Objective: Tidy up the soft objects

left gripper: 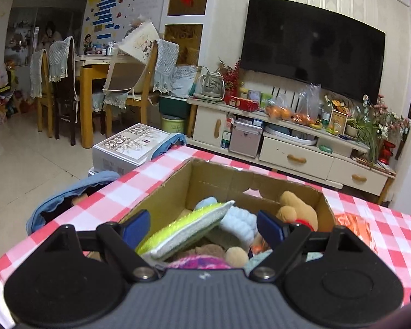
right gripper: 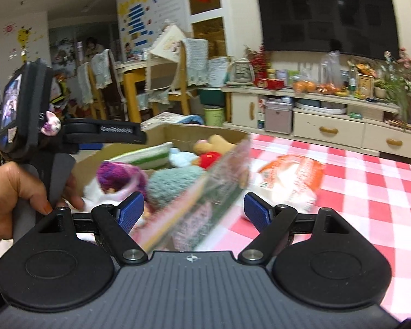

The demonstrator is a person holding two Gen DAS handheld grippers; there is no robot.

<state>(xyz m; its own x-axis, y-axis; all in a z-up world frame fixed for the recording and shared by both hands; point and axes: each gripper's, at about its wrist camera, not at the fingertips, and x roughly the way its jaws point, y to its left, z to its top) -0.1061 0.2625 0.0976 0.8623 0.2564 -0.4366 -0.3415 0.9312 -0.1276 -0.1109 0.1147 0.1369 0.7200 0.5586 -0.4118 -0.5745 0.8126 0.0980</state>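
the right hand-held gripper [right gripper: 194,211] had jaws opening, a blurred clear packet [right gripper: 205,192] slanting between them toward the box [right gripper: 205,133] at upper left; the left hand-held gripper [left gripper: 202,226] stood apart over the sponge [left gripper: 186,227].

The right gripper [right gripper: 194,211] stands wide, blue fingers [right gripper: 131,211] clear of a blurred clear-wrapped packet [right gripper: 205,192] between them. Beyond, an open brown cardboard box [right gripper: 178,131] of plush toys; right, an orange-and-white bag [right gripper: 293,178] on the red-checked table [right gripper: 370,192].
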